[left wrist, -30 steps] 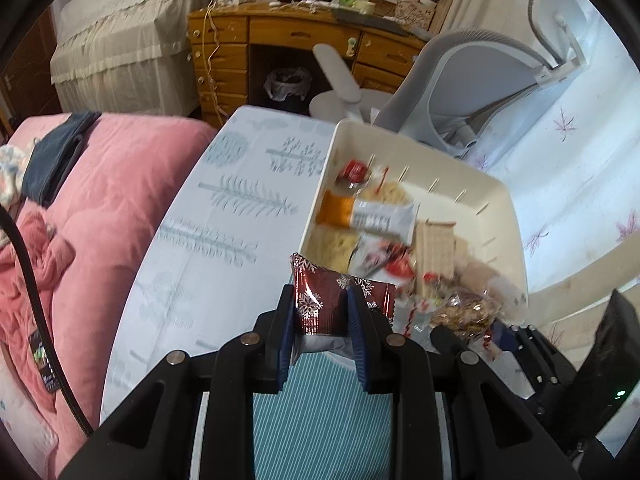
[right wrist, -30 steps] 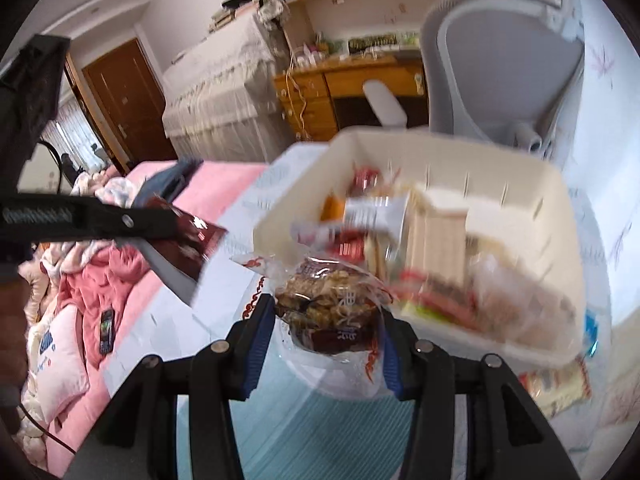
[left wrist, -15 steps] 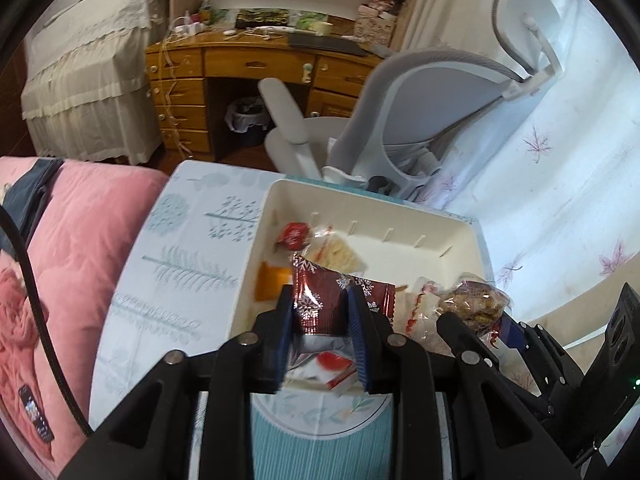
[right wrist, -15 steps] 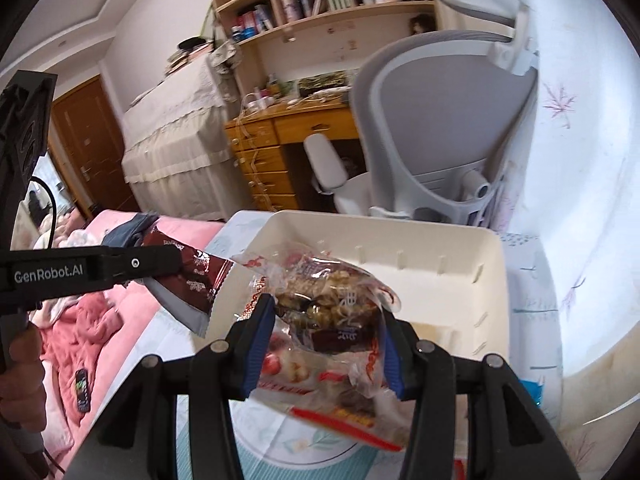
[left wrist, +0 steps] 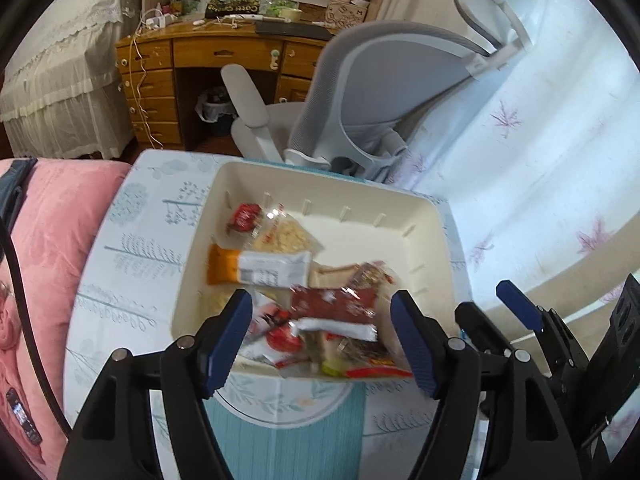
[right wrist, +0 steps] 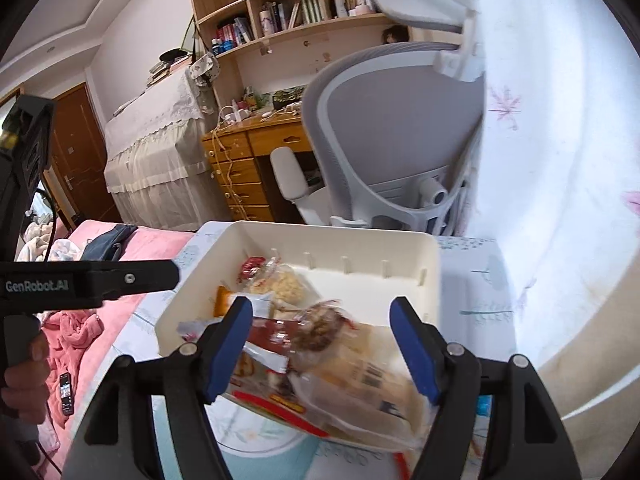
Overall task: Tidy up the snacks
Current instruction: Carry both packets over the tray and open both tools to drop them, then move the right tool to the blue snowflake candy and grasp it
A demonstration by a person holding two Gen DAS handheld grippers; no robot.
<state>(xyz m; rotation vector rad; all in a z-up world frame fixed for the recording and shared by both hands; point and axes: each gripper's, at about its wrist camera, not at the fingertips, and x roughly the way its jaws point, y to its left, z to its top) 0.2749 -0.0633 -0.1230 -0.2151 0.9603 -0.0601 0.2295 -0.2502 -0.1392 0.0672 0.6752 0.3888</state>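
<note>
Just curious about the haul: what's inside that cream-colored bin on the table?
The bin holds a red snowflake packet, an orange-and-white bar, a clear bag of pale snacks and a small red wrapper. Whatever lies beneath the pile is covered.

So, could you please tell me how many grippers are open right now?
2: the left gripper and the right gripper, both open over the bin's near end, above the snacks.

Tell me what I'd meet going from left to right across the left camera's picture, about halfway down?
Pink blanket → patterned tablecloth → orange snack packet → white bin's far-right wall → flowered white curtain.
</note>
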